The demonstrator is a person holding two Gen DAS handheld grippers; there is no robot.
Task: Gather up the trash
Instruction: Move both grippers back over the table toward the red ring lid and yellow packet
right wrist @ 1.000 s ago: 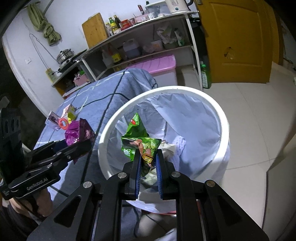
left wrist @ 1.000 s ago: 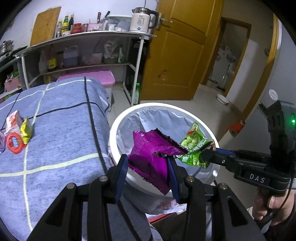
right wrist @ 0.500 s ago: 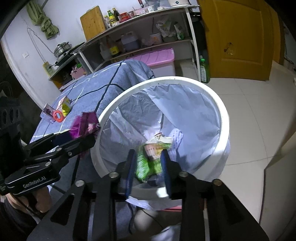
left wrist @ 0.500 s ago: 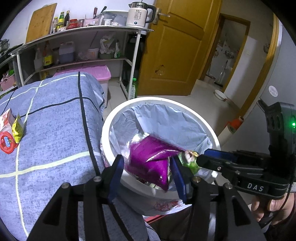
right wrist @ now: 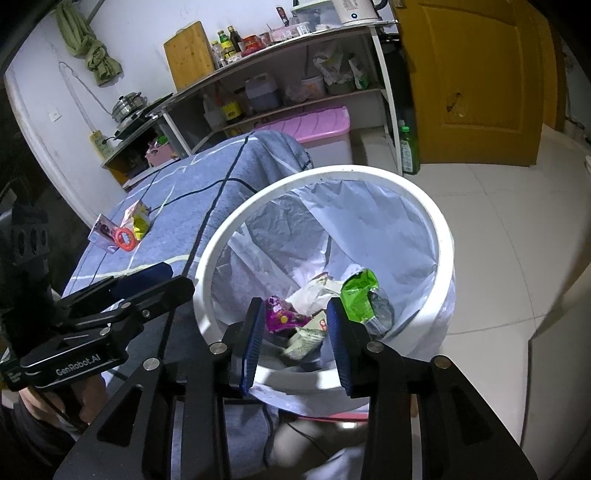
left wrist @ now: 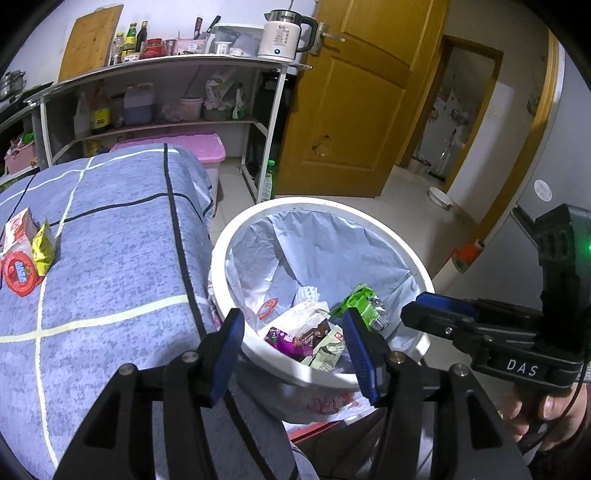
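Observation:
A white bin point(left wrist: 314, 201) point(right wrist: 369, 171) with a pale liner stands beside the blue-clothed table point(left wrist: 110, 258). A purple wrapper point(left wrist: 284, 338) point(right wrist: 280, 314) and a green wrapper point(left wrist: 360, 299) point(right wrist: 358, 291) lie loose inside it among other litter. My left gripper point(left wrist: 291, 325) point(right wrist: 177, 277) hangs over the bin's near rim, its jaws opening with nothing between them. Over the same bin, the right gripper point(right wrist: 295, 314) point(left wrist: 413, 308) has its jaws opening too, also empty. On the table remain a red round lid point(left wrist: 20, 273) point(right wrist: 125, 236), a yellow packet point(left wrist: 42, 247) and a pink-white packet point(left wrist: 18, 227).
A metal shelf point(left wrist: 177, 66) with bottles and a kettle point(left wrist: 282, 35) stands behind the table, with a pink storage box point(left wrist: 184, 146) under it. A green bottle point(right wrist: 408, 147) stands by the yellow door point(left wrist: 354, 110). Tiled floor lies right of the bin.
Both grippers have opened. The purple wrapper dropped from the left gripper and the green wrapper from the right; both now lie in the bin.

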